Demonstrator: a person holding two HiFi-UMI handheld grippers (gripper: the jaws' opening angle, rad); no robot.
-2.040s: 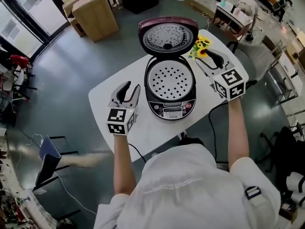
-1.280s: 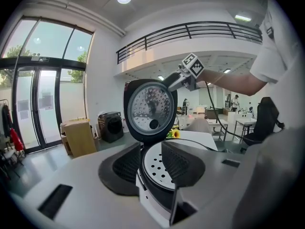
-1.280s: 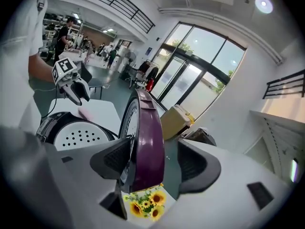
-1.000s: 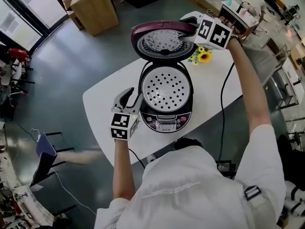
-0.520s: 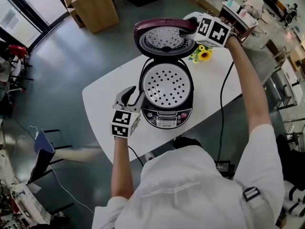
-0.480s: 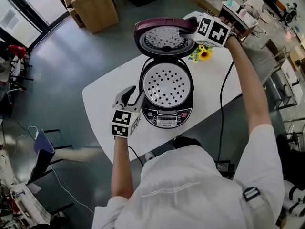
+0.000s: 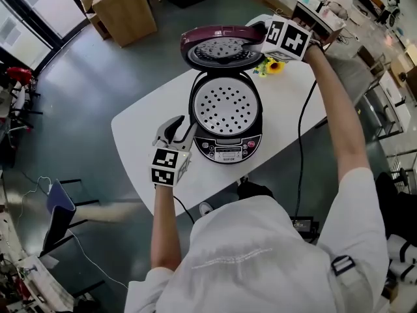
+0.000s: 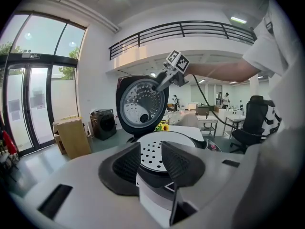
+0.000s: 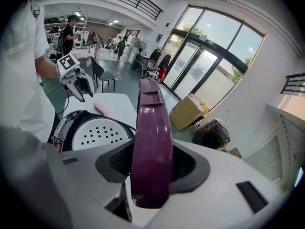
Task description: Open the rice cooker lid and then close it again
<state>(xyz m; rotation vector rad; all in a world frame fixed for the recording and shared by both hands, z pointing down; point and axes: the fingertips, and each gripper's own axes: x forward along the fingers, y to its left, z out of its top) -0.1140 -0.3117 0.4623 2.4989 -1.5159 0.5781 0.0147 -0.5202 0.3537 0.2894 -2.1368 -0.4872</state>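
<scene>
White table: cooker, purple lid raised. Right gripper: jaws just closed, clamping lid's rim. Left gripper: jaws apart, empty, beside cooker.

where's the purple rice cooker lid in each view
Head view: lid top centre, raised open.
Left gripper view: lid centre-left, inner face showing.
Right gripper view: lid centre, edge-on.
Shared landmark: the white perforated tray, in all three.
</scene>
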